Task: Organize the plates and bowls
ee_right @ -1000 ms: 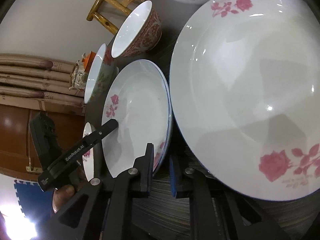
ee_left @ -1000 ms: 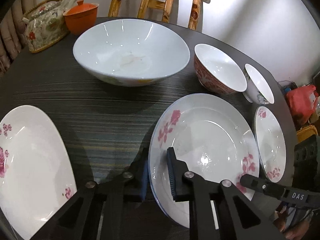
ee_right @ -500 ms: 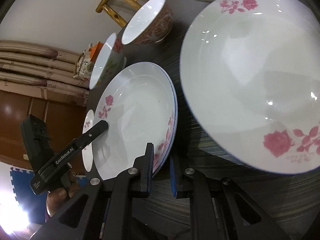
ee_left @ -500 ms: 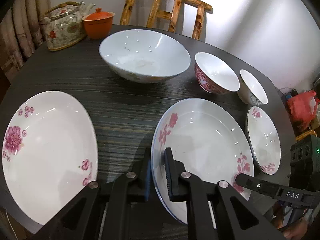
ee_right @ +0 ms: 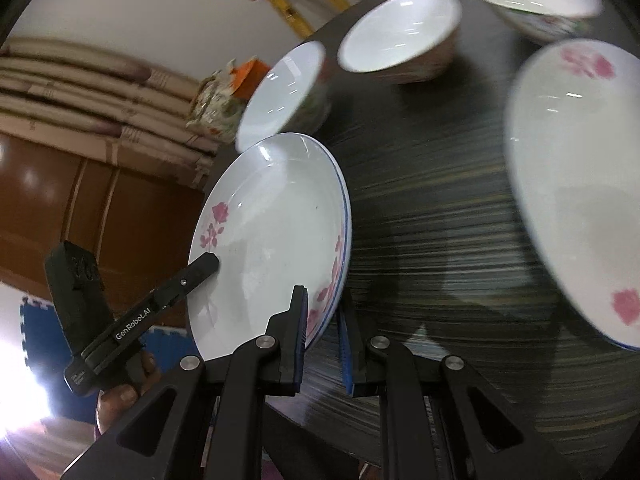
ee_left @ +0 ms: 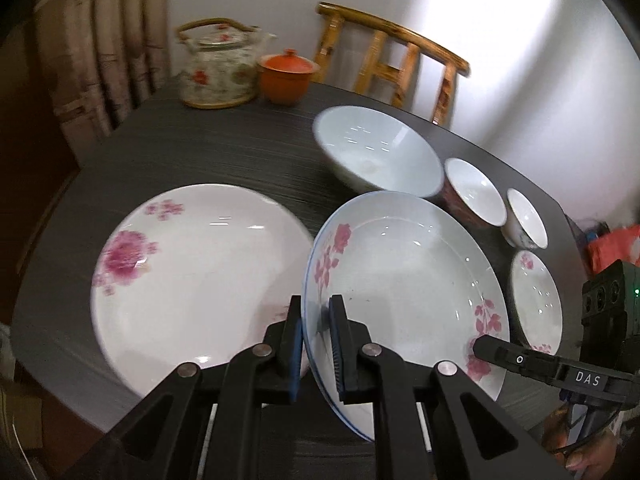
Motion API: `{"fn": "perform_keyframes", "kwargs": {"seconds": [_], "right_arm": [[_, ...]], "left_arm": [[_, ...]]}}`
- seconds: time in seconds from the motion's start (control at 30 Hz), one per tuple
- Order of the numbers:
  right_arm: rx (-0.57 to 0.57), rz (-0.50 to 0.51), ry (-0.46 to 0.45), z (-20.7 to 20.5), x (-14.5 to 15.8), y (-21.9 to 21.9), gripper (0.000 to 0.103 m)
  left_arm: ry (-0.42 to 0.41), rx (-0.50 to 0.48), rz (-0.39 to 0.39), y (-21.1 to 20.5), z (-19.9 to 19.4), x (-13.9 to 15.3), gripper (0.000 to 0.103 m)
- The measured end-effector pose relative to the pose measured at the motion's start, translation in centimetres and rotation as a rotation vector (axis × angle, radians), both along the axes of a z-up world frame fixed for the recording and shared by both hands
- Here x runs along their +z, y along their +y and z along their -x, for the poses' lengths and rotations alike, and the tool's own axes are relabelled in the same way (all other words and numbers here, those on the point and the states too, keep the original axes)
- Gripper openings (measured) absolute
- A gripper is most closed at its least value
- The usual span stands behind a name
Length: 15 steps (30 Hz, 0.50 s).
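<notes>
A blue-rimmed plate with pink flowers (ee_left: 408,272) (ee_right: 272,220) hangs tilted above the dark table (ee_left: 224,152). My left gripper (ee_left: 316,320) is shut on its left rim. My right gripper (ee_right: 324,320) is shut on the opposite rim, and one of its fingers (ee_left: 480,350) shows in the left wrist view. The held plate's left edge overlaps the large peony plate (ee_left: 200,272) (ee_right: 576,184) lying flat. Behind stand a large white bowl (ee_left: 376,156), a red-patterned bowl (ee_left: 474,192) and a small bowl (ee_left: 526,218). A small flowered plate (ee_left: 534,292) lies at the right.
A flowered teapot (ee_left: 218,66) and an orange lidded cup (ee_left: 286,76) stand at the table's far edge, with a wooden chair (ee_left: 392,64) behind them. A red bag (ee_left: 612,248) sits off the table's right side. Curtains hang at the left.
The left jaws have closed onto the plate's rim. Both grippers have lifted the blue-rimmed plate and carried it left, so that it now overlaps the large plate's edge.
</notes>
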State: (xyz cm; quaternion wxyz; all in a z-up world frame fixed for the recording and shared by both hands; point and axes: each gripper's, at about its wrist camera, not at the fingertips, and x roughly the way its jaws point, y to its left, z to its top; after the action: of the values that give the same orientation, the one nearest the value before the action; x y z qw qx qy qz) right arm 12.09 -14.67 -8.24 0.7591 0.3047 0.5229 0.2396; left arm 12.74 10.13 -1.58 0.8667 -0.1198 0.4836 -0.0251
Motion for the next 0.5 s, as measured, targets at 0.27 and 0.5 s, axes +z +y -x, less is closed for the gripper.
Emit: {"fn": "perform_keyframes", "kwargs": {"seconds": [0.27,0.5], "right_arm": [[0.096,0.012,-0.002,-1.7,0.4,5.9,0.015],[0.161,0.07,0.002,-3.2,0.1,9.9,0.015]], "left_arm": [[0.012,0.101,-0.011,5.0,1.4,-0.9,0.013],[0.034,0.163,0.016,8.3,2.0,-2.5,0.015]]}}
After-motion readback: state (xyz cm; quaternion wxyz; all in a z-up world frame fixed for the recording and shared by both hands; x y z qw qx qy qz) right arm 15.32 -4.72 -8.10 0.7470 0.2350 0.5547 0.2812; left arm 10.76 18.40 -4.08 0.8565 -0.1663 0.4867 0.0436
